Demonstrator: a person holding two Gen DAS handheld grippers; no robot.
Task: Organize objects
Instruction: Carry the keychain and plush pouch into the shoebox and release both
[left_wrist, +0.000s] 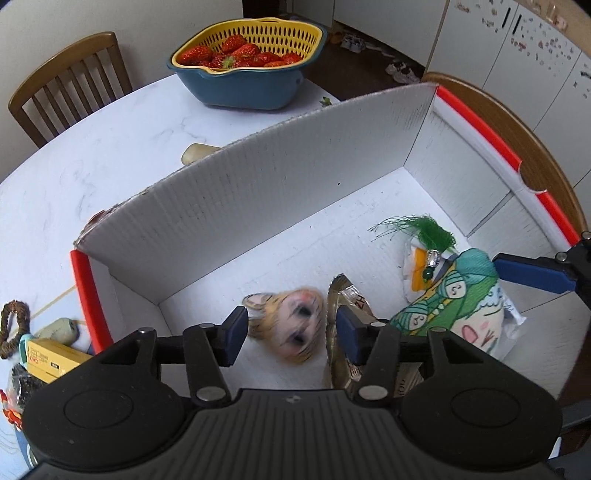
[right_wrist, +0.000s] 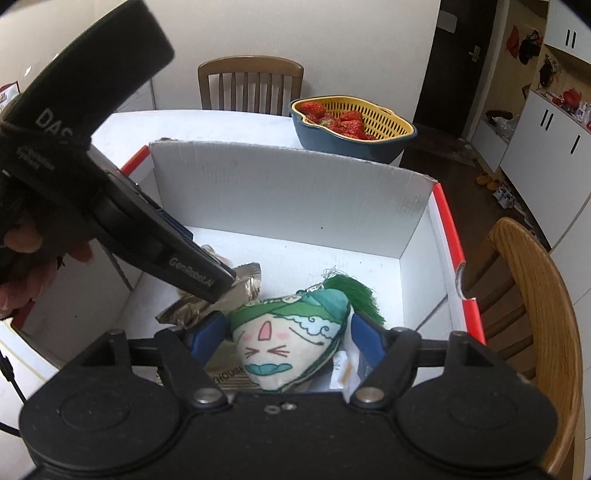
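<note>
A white cardboard box (left_wrist: 258, 192) with red edges stands on the table; it also shows in the right wrist view (right_wrist: 295, 192). My left gripper (left_wrist: 291, 330) is open above the box floor, with a blurred tiger-face toy (left_wrist: 291, 328) between and below its fingers, not gripped. A gold foil packet (left_wrist: 341, 302) lies beside it. My right gripper (right_wrist: 284, 336) is open around a green cat-face sachet (right_wrist: 288, 339) with a green tassel (right_wrist: 354, 295). The sachet also shows in the left wrist view (left_wrist: 454, 299), with a right fingertip (left_wrist: 532, 273) beside it.
A blue-and-yellow basket of strawberries (left_wrist: 247, 62) stands at the table's far side. A yellow box (left_wrist: 51, 358), a brown woven ring (left_wrist: 11, 325) and small items lie left of the box. Wooden chairs (right_wrist: 532, 295) stand around the table.
</note>
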